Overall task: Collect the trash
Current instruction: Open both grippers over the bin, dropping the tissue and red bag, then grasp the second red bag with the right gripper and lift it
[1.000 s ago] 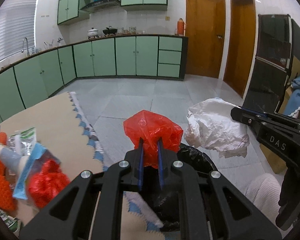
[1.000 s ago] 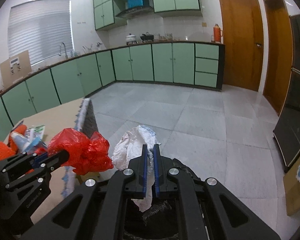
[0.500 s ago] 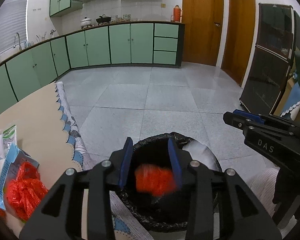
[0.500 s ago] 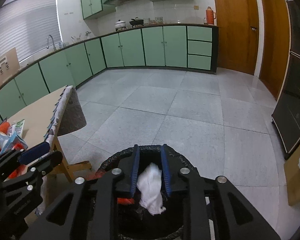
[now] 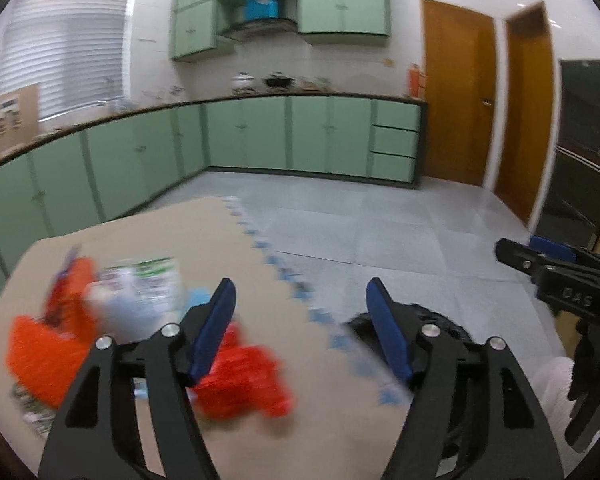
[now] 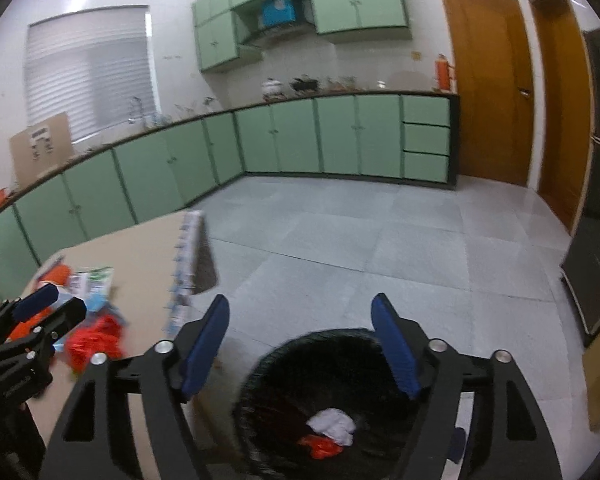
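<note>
The right gripper (image 6: 300, 340) has its 2 blue fingers (image 6: 394, 350) spread wide with nothing between them, having just been opening; below and between them sits the black-lined trash bin (image 6: 284, 384), and at its bottom lie a white crumpled wad (image 6: 332, 424) and a red crumpled bag (image 6: 320, 446), touching each other. The left gripper (image 5: 300, 334) also has its fingers (image 5: 214, 330) wide apart and empty, having just been opening as well; it hangs over the edge of the desk (image 5: 180, 236), with its left finger above the desk and its right finger over the rim of the bin. Just under and behind the left finger lies another red plastic bag (image 5: 244, 384), blurred, and to the left of the fingers sits a pile of remaining trash: orange pieces (image 5: 40, 352), a pale bottle-like item (image 5: 116, 312) and a green-and-white packet (image 5: 156, 280), all close together. To the right of the left fingers, well apart, the right gripper shows from the side. Beyond the fingers stretches the grey tiled floor (image 6: 380, 240), then a run of green cabinets (image 6: 300, 136) and 2 wooden doors (image 6: 488, 88).
</note>
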